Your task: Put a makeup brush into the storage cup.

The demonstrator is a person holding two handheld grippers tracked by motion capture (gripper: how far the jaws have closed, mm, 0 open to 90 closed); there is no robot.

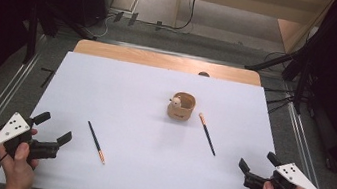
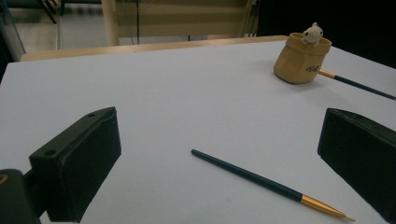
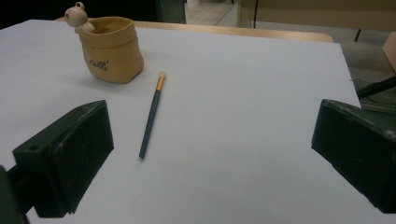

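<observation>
White sheeting covers the surface (image 1: 152, 122), where a tan pouch-shaped pot with a small animal figure (image 1: 181, 107) stands. Two dark green, gold-tipped sticks lie apart: one (image 1: 96, 142) near the left tongs (image 1: 56, 128), one (image 1: 207, 133) near the right tongs (image 1: 258, 161). Both tongs gape wide, empty.

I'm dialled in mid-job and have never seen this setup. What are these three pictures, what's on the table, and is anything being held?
A person holds a hand-held two-jaw tool in each hand. The high view looks down on the white table: left gripper at lower left, right gripper at lower right. The other two pictures come from cameras riding on each gripper, looking out between its black jaws. On the table stand a tan pot with a small animal figure on its rim, and two dark chopsticks with golden tips: the left chopstick and the right chopstick. Both grippers are open and hold nothing.
</observation>
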